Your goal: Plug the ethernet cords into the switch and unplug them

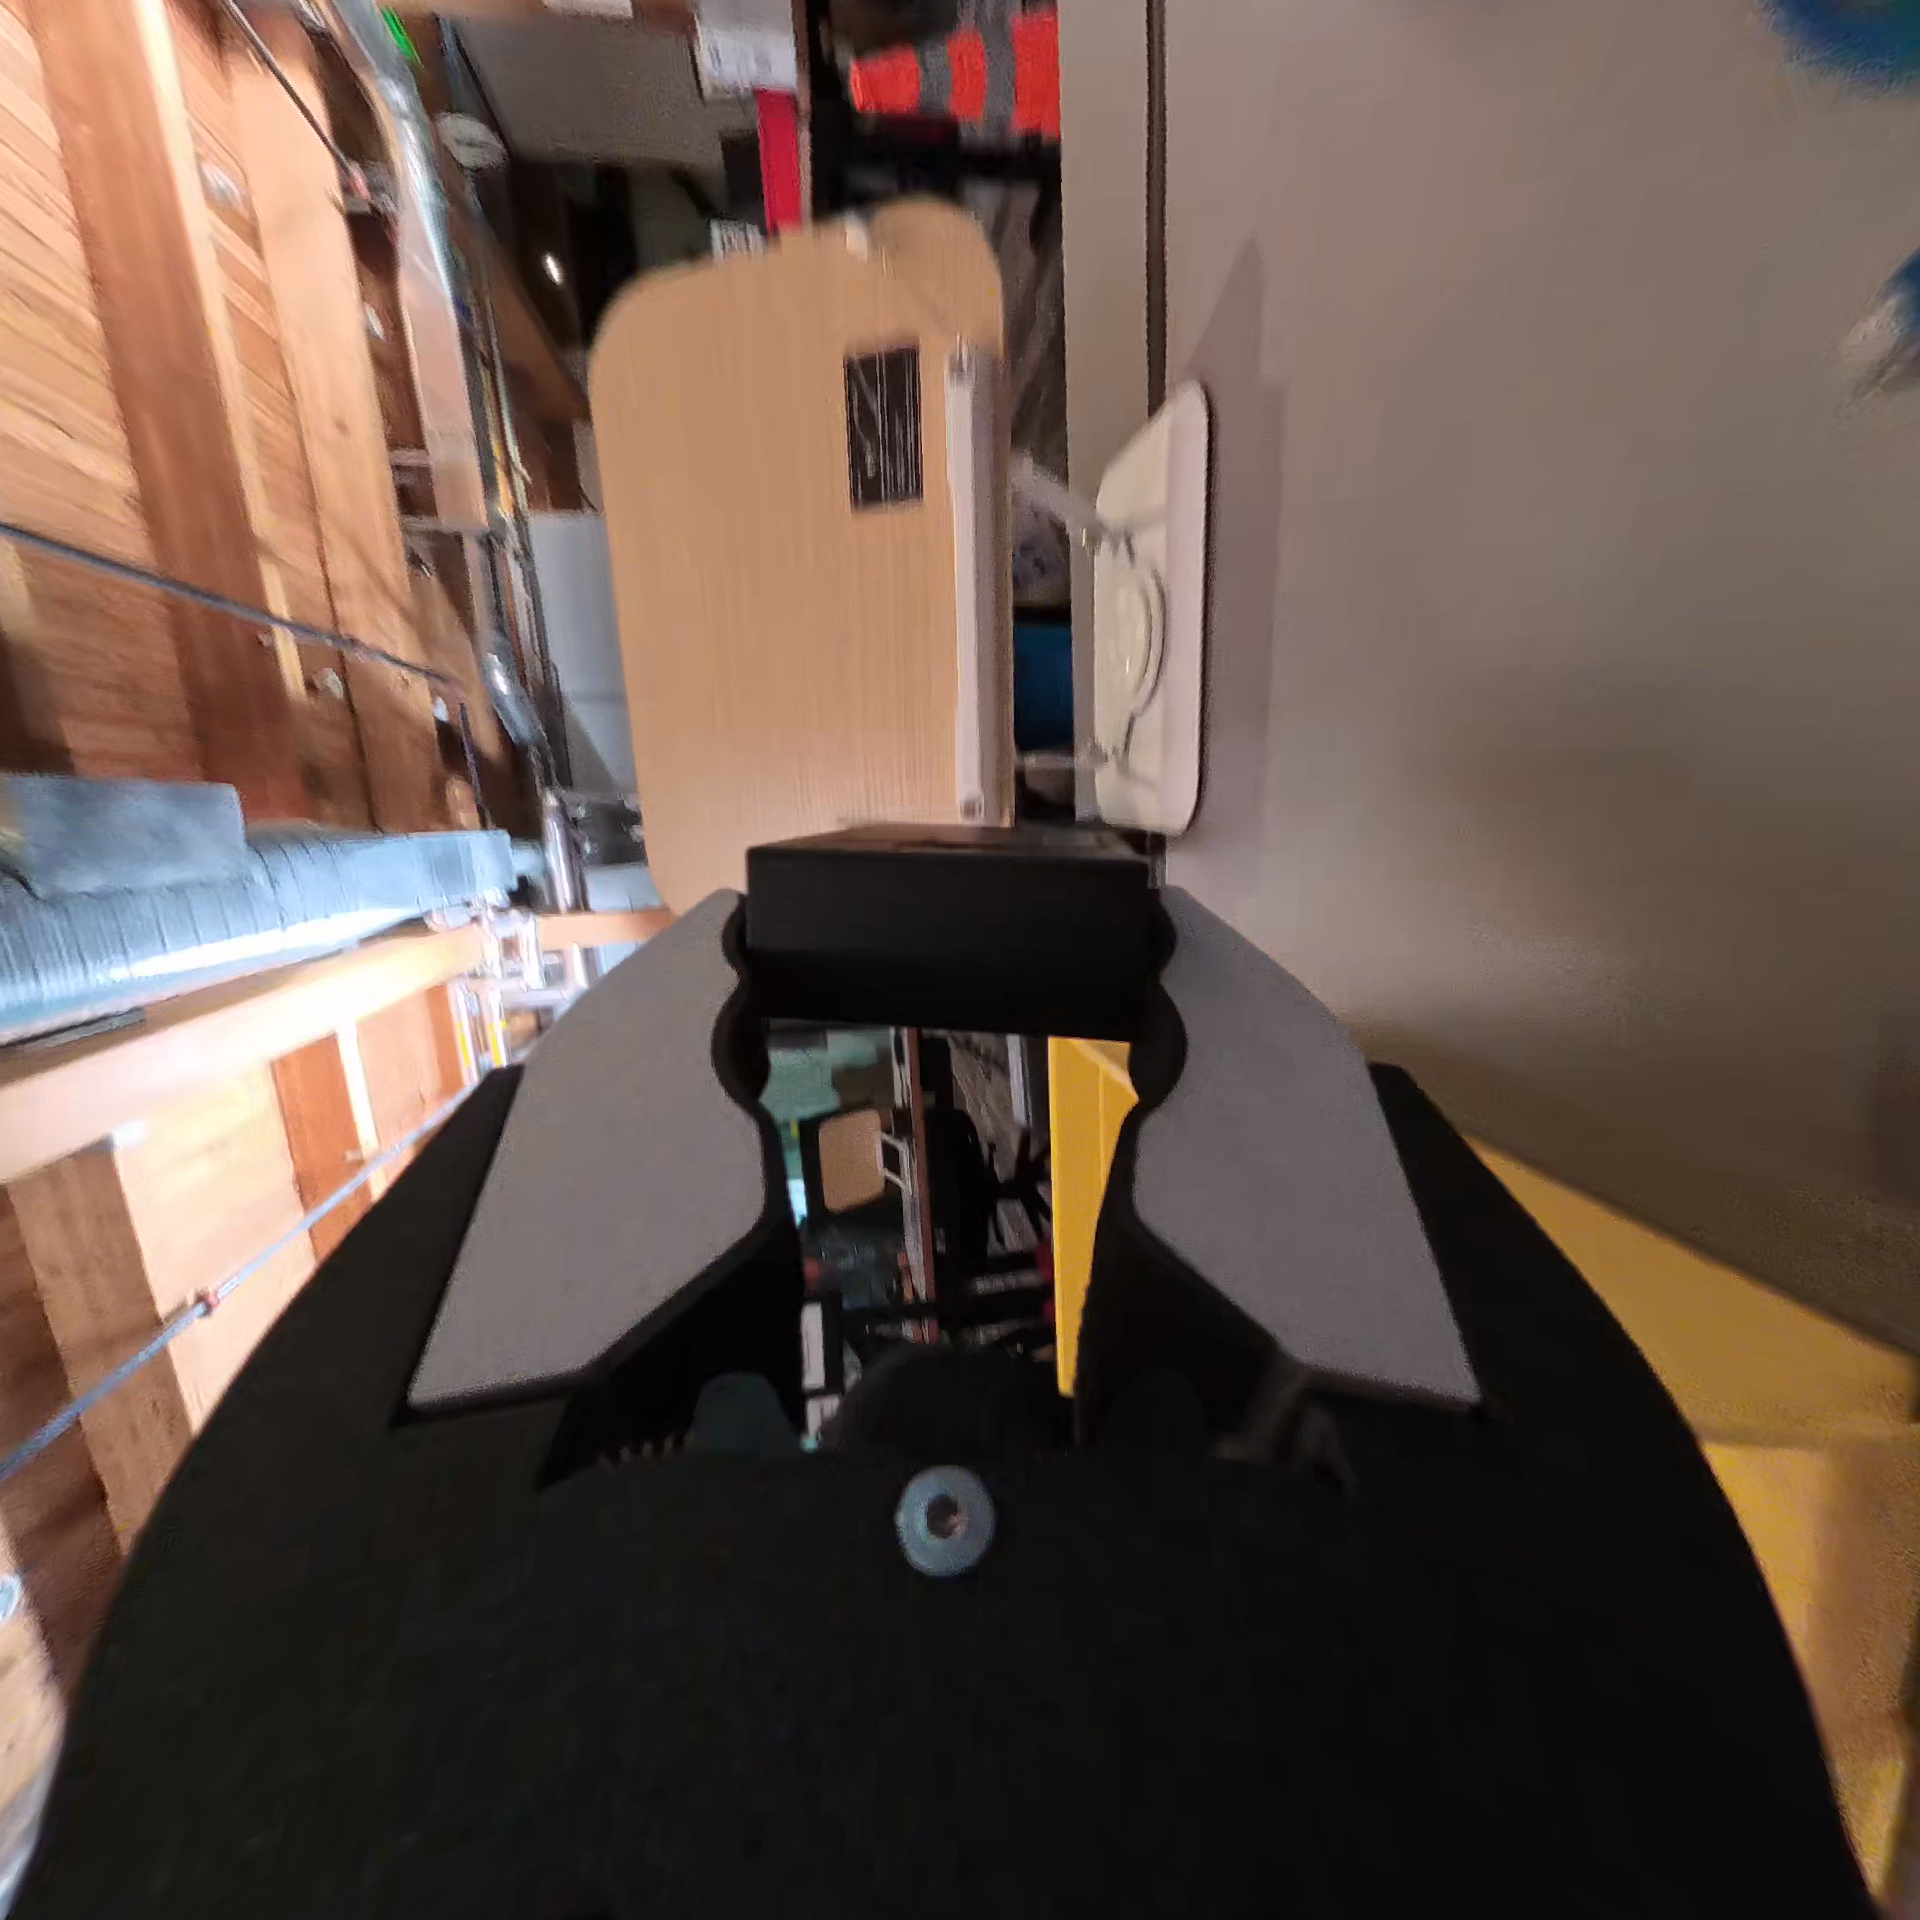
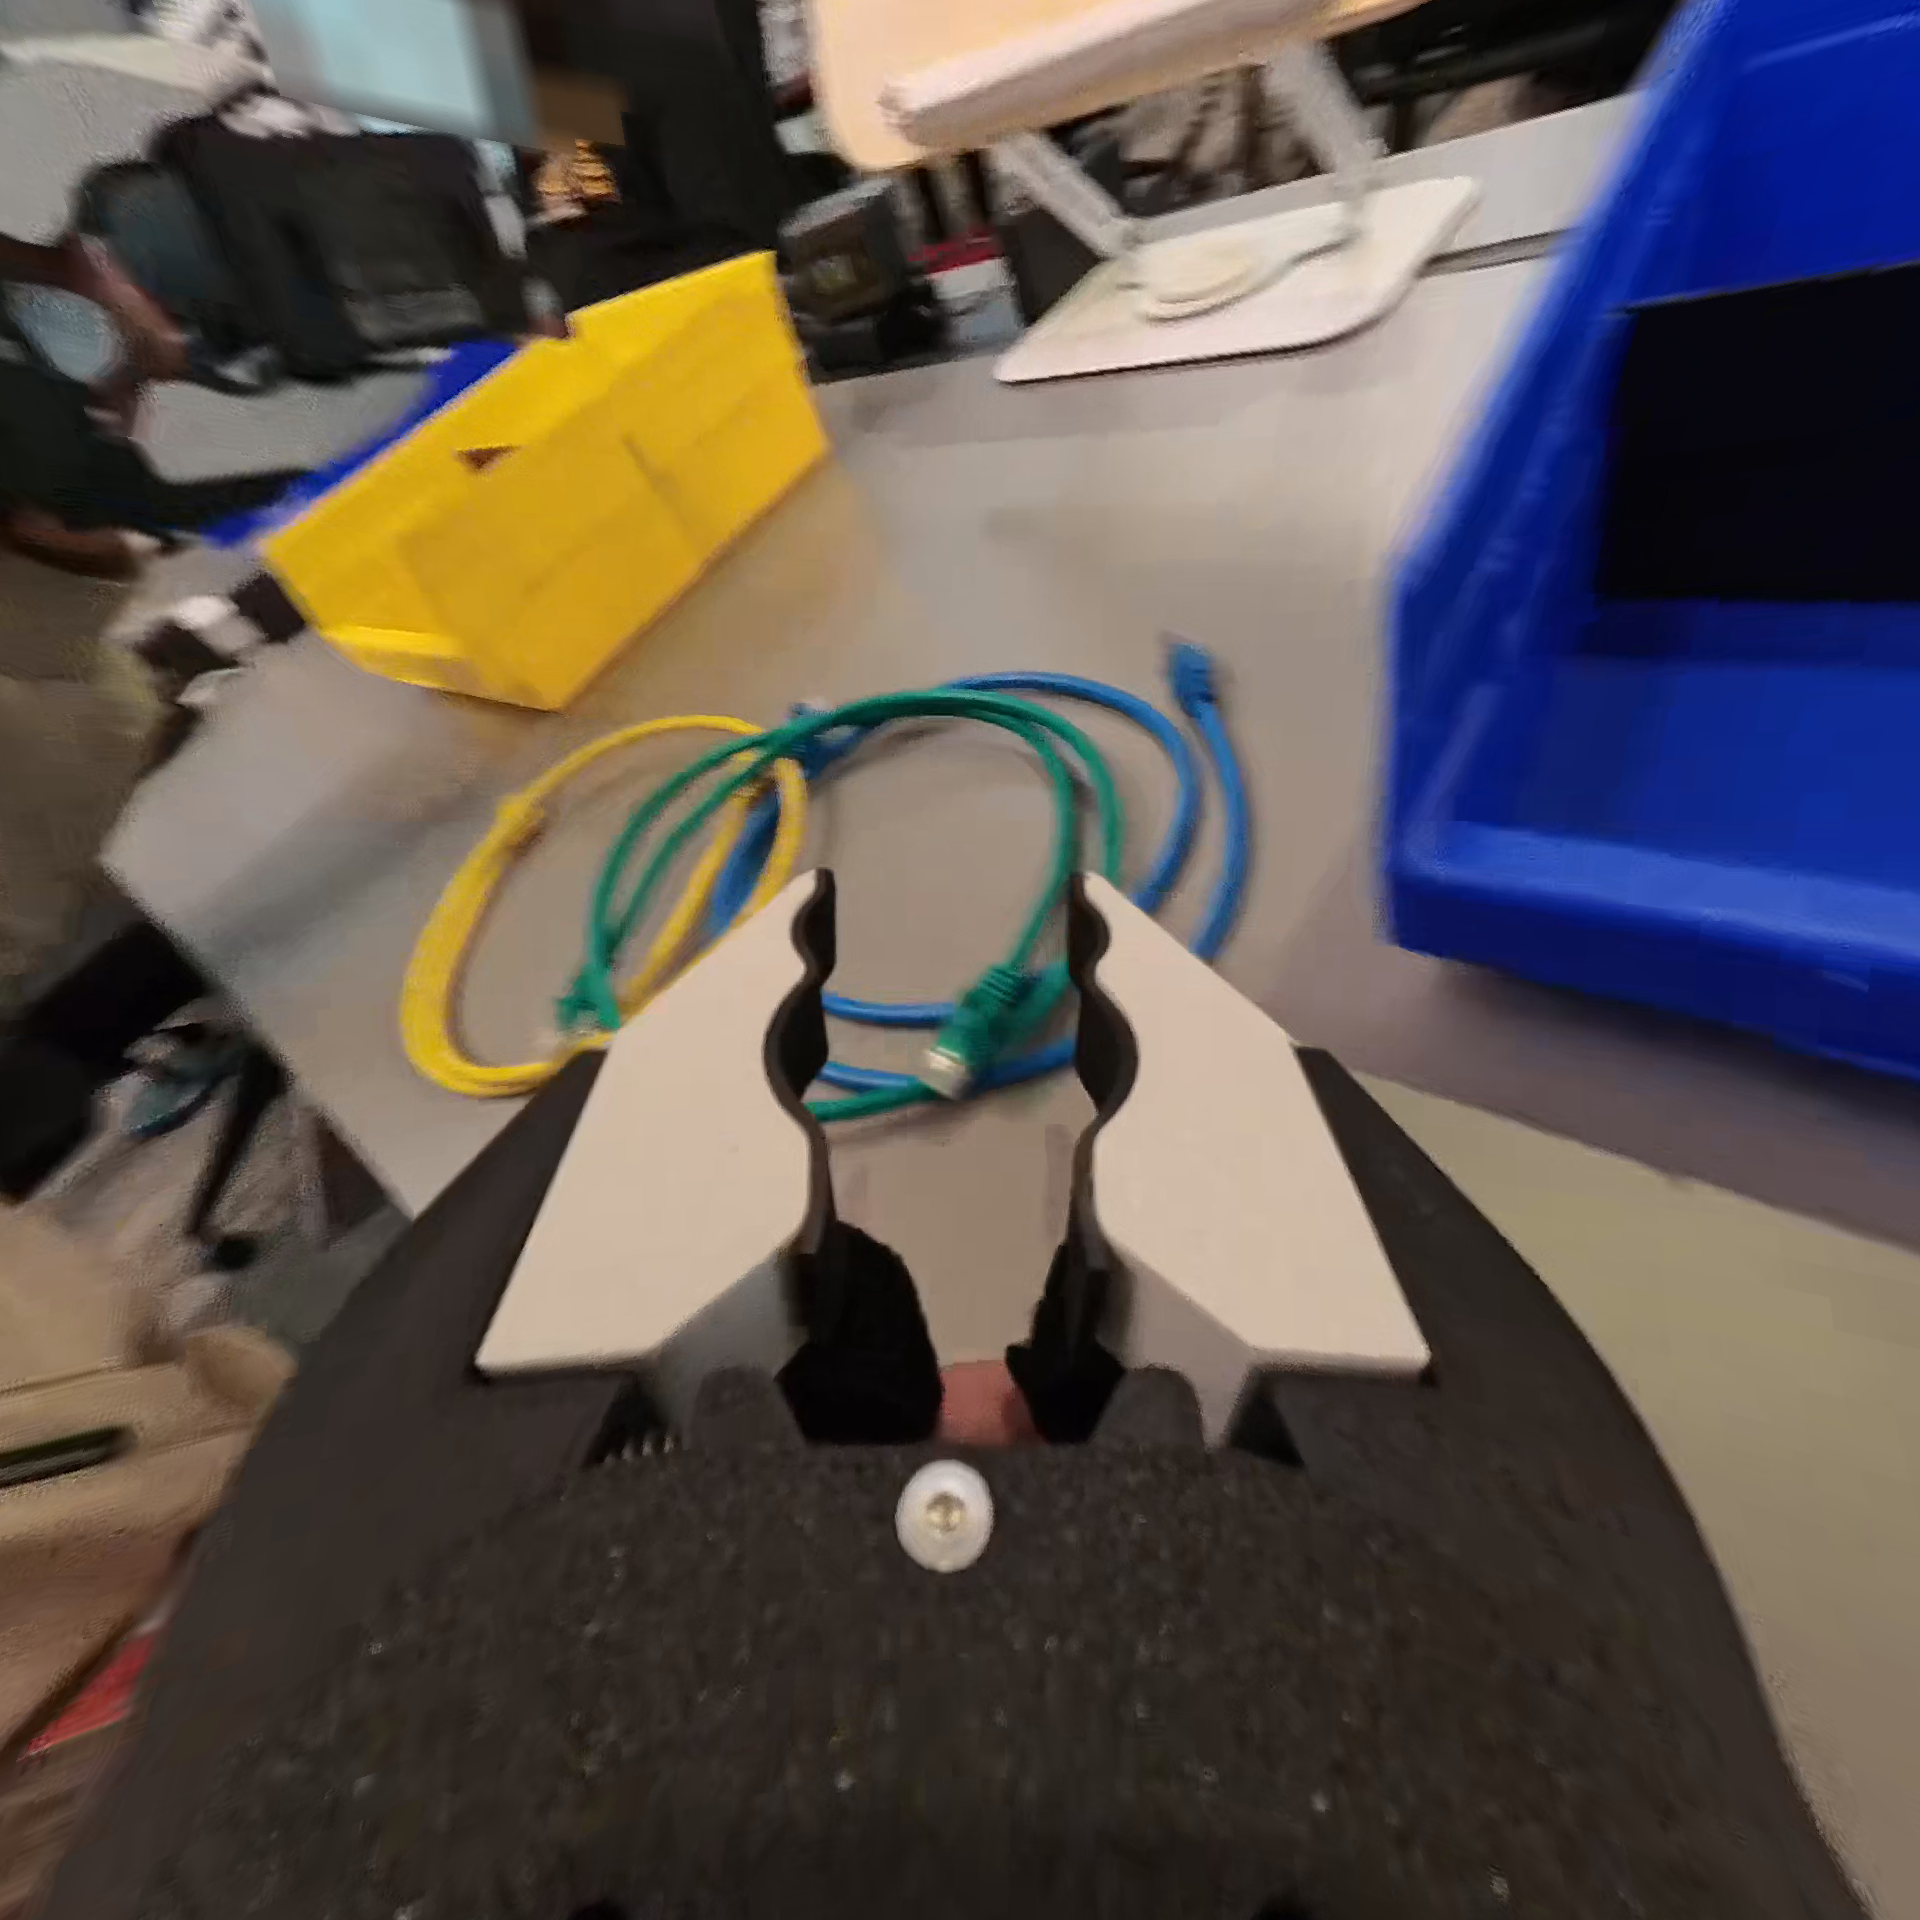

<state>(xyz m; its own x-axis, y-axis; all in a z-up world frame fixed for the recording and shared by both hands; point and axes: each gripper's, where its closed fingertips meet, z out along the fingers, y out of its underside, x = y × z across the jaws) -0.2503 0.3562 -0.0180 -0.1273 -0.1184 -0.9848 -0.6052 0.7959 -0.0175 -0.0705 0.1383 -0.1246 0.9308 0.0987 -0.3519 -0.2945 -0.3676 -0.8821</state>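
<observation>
Grey table (image 2: pixel 1039 540), left gripper (image 1: pixel 951 935) clamping black switch (image 1: pixel 948 914), right gripper (image 2: pixel 948 935) parted, empty, above coiled ethernet cords (image 2: pixel 1049 821).

No words here can be read.

A small black sticker (image 1: pixel 883 426) with thin white marks sits on the back of the pale, wood-look flat board with round corners (image 1: pixel 769 582) seen in the left wrist view. The marks are too blurry to make out. Higher up in that view a white paper label (image 1: pixel 740 42) is stuck on a box on a shelf, and it is just a smudge too. In the right wrist view I see no letters, numbers or signs clear enough to read.
</observation>
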